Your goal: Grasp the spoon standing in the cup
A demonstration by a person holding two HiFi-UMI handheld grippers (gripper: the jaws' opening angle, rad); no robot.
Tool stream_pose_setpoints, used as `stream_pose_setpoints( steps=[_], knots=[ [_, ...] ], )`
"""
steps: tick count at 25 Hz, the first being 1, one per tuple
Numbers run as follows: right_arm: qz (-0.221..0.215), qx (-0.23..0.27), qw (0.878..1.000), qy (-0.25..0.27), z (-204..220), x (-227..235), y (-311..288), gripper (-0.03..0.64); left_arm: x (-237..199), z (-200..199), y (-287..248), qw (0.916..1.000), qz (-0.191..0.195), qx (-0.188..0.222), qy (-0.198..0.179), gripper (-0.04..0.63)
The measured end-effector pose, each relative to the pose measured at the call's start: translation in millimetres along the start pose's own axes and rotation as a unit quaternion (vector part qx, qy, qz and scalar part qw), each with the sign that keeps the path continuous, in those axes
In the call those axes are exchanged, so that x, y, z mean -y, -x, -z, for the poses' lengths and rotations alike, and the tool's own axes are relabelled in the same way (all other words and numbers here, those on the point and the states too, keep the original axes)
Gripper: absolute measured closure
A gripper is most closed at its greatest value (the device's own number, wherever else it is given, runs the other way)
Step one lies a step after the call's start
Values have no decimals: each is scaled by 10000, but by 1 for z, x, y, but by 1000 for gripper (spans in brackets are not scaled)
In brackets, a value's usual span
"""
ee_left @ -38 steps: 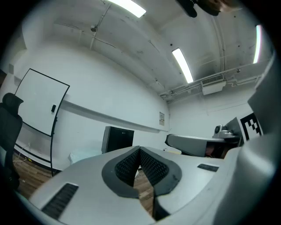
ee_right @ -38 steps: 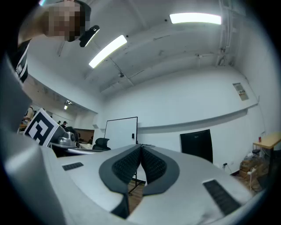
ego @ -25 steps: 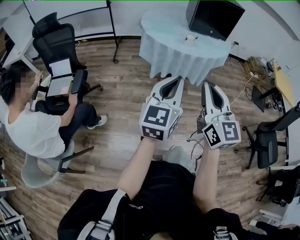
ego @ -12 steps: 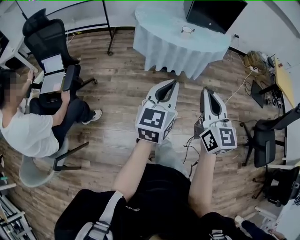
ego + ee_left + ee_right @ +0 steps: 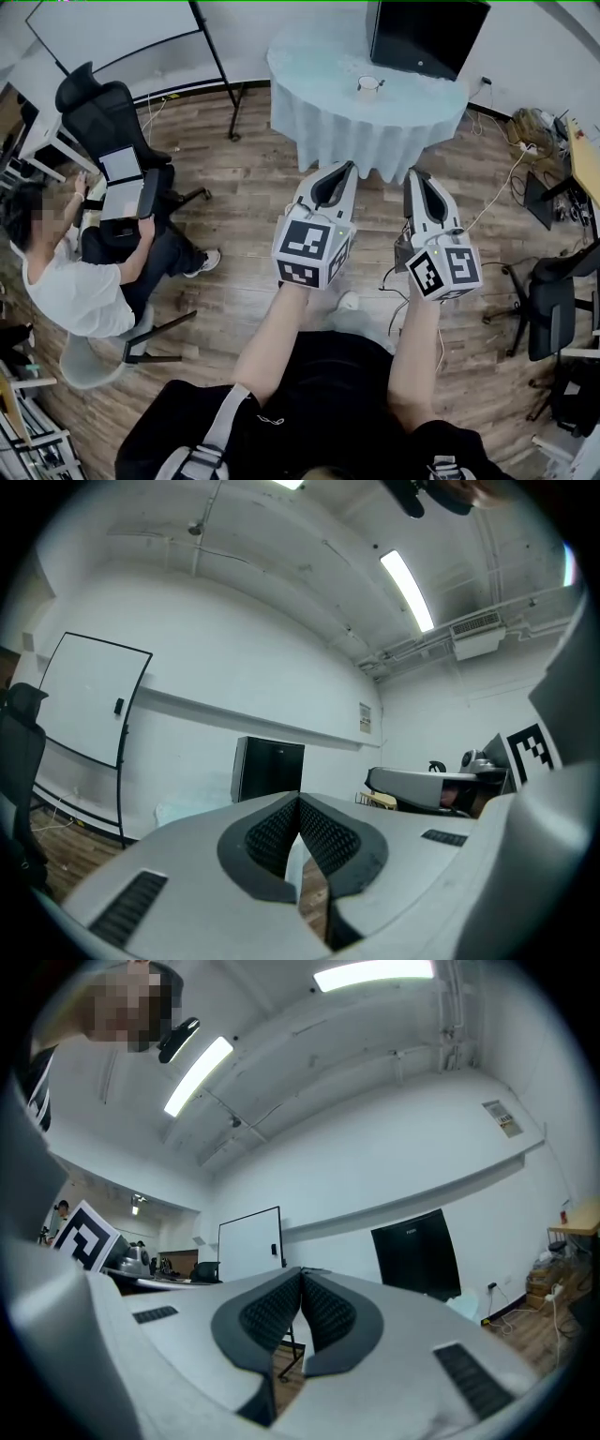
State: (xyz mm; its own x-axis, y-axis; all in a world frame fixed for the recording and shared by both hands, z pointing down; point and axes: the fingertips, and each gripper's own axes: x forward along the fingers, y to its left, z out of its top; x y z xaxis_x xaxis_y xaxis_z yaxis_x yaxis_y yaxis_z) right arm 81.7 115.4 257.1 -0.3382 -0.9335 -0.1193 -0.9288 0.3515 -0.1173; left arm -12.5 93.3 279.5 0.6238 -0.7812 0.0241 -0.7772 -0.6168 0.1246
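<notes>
1. Grey-bodied, the left gripper [image 5: 347, 169] is clenched. In its own view the dark ribbed pads [image 5: 275, 833] meet at the tips, with nothing between them.
2. The right gripper [image 5: 415, 175] is clenched in the same way. In its own view the jaws are pressed together at the front and hold nothing.
3. Both grippers are held out side by side at arm's length over the wooden floor [image 5: 244, 197], and both point toward the round table [image 5: 314, 66].
4. The table is draped in a pale cloth and stands well apart from both sets of jaw tips.
5. The cup [image 5: 369, 86] sits on the tabletop, roughly in line between the two grippers. At this size the spoon in it cannot be made out.
6. A black screen [image 5: 427, 33] stands on the table just behind the cup.
7. Further left, a whiteboard [image 5: 112, 33] stands against the wall, with a black office chair [image 5: 103, 112] near it.
8. A seated person [image 5: 80, 281] in a white top is at the far left.
</notes>
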Motion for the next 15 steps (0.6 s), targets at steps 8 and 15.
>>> stream_pose_setpoints(
  steps=[8, 15],
  knots=[
    [-112, 380, 9992, -83, -34, 60, -20, 611, 31, -36, -53, 9990, 127, 307, -302, 584],
    [-260, 533, 9982, 8, -56, 79, -29, 611, 35, -55, -68, 9975, -37, 553, -438, 584]
  ],
)
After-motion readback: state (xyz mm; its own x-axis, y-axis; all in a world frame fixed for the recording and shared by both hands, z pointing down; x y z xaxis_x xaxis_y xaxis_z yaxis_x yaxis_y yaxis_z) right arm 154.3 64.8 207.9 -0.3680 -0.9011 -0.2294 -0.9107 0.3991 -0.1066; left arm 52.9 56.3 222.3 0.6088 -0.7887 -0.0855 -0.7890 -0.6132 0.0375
